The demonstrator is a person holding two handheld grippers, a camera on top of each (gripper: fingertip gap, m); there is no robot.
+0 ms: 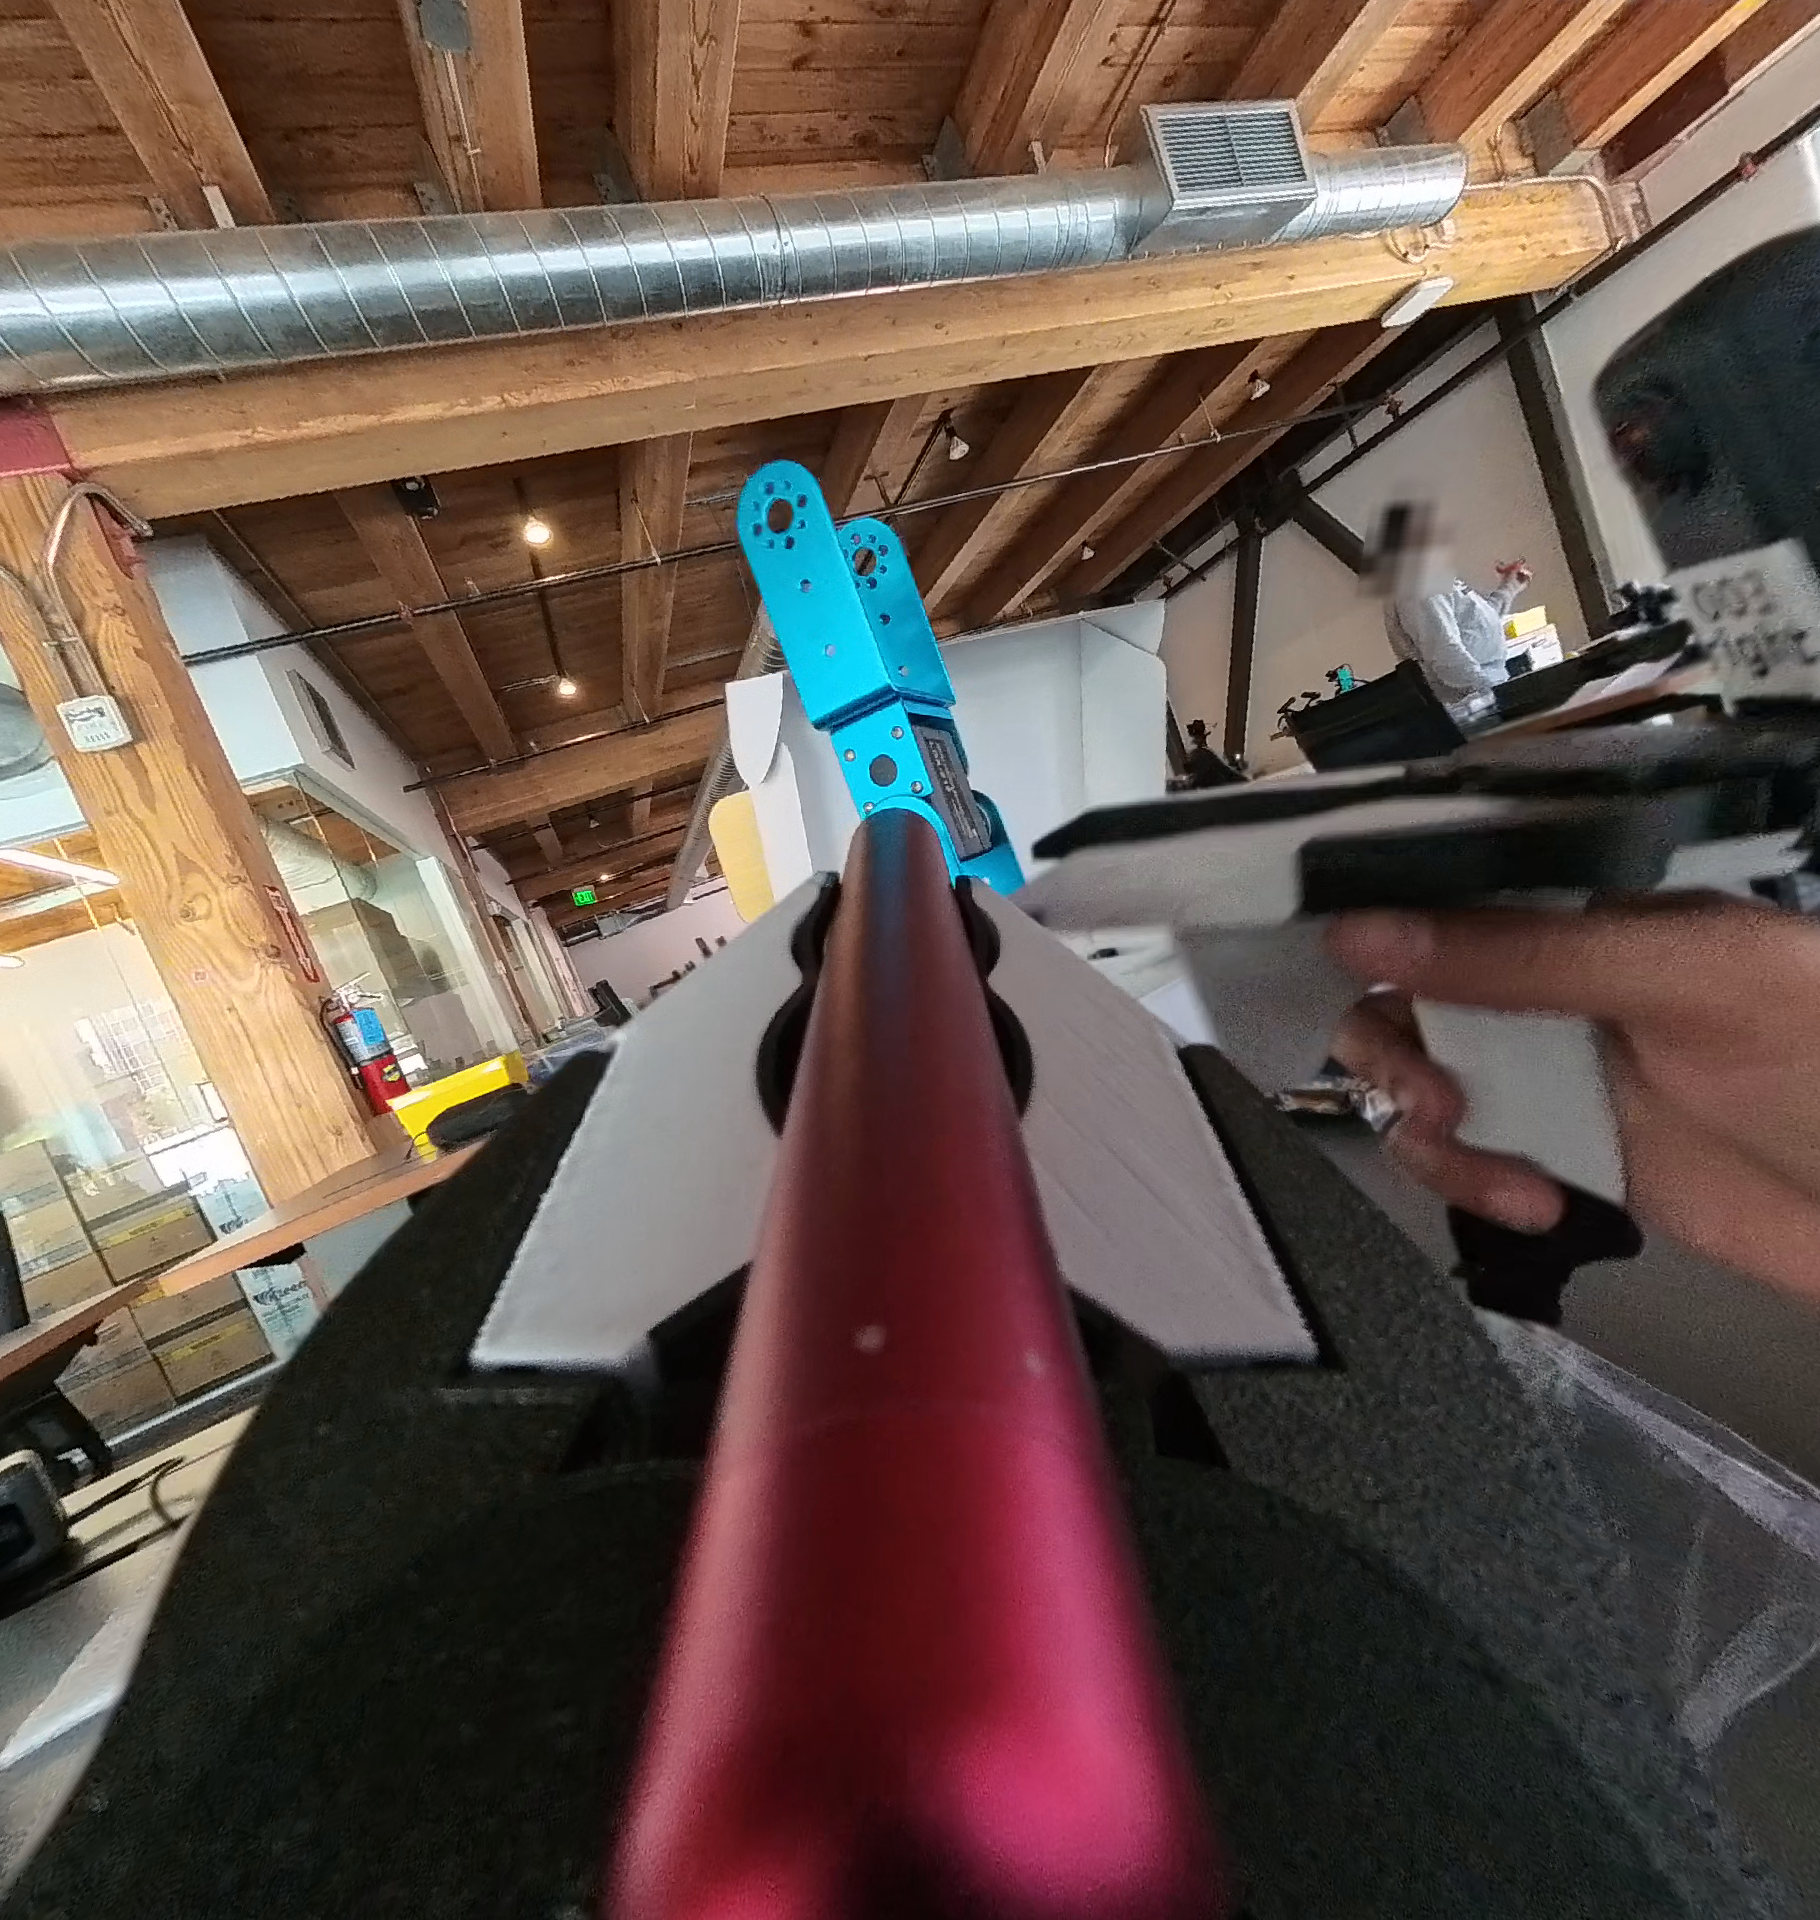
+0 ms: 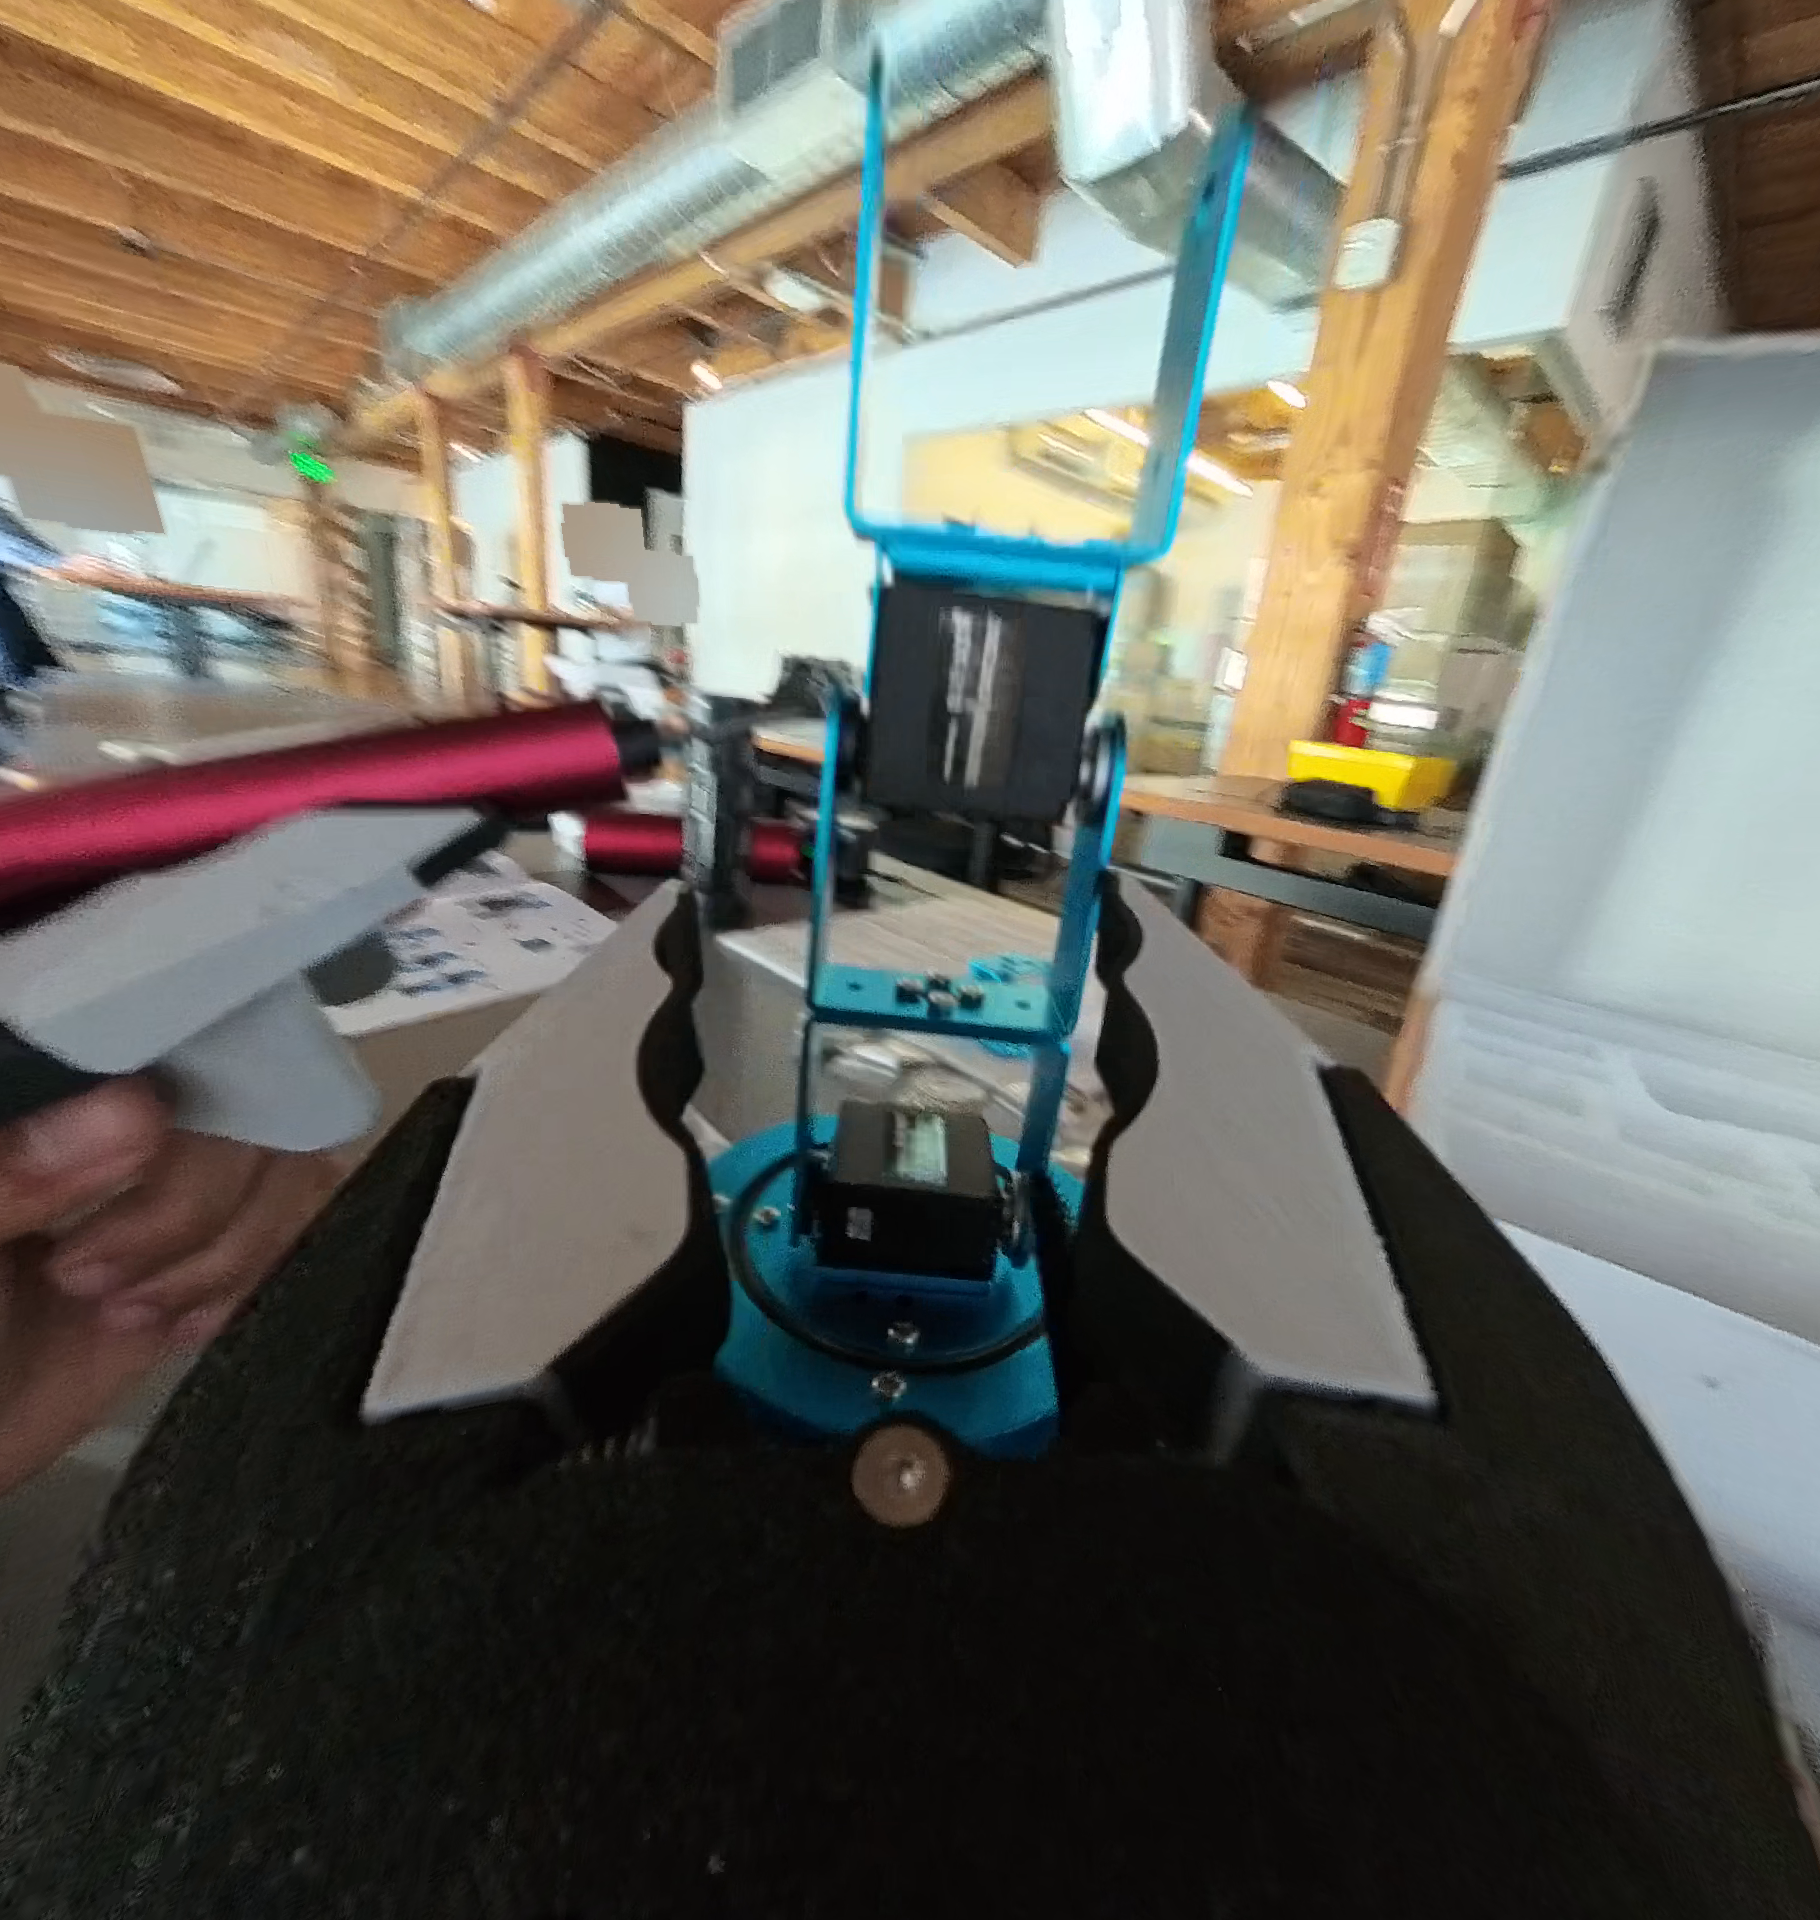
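Note:
My left gripper (image 1: 898,888) is shut on a red metal tube (image 1: 916,1351) that runs forward between its white fingers (image 1: 657,1164) and sticks out past the tips. Just beyond the tube's end stands a blue bracket arm (image 1: 844,623) with black servo blocks, pointing up at the ceiling. My right gripper (image 2: 893,899) is shut on that blue arm (image 2: 989,987), with the round blue base (image 2: 885,1351) deep between its fingers. The red tube (image 2: 293,790) and left gripper come in from the left, close beside the arm. A hand (image 1: 1716,1091) holds the right gripper (image 1: 1072,836).
An open white foam box (image 2: 1664,831) stands close on the right. Two more red tubes (image 2: 631,842) and a printed sheet (image 2: 490,925) lie on the table ahead. A yellow bin (image 2: 1368,774) sits on a far desk. A thick wooden post (image 1: 158,831) rises at left.

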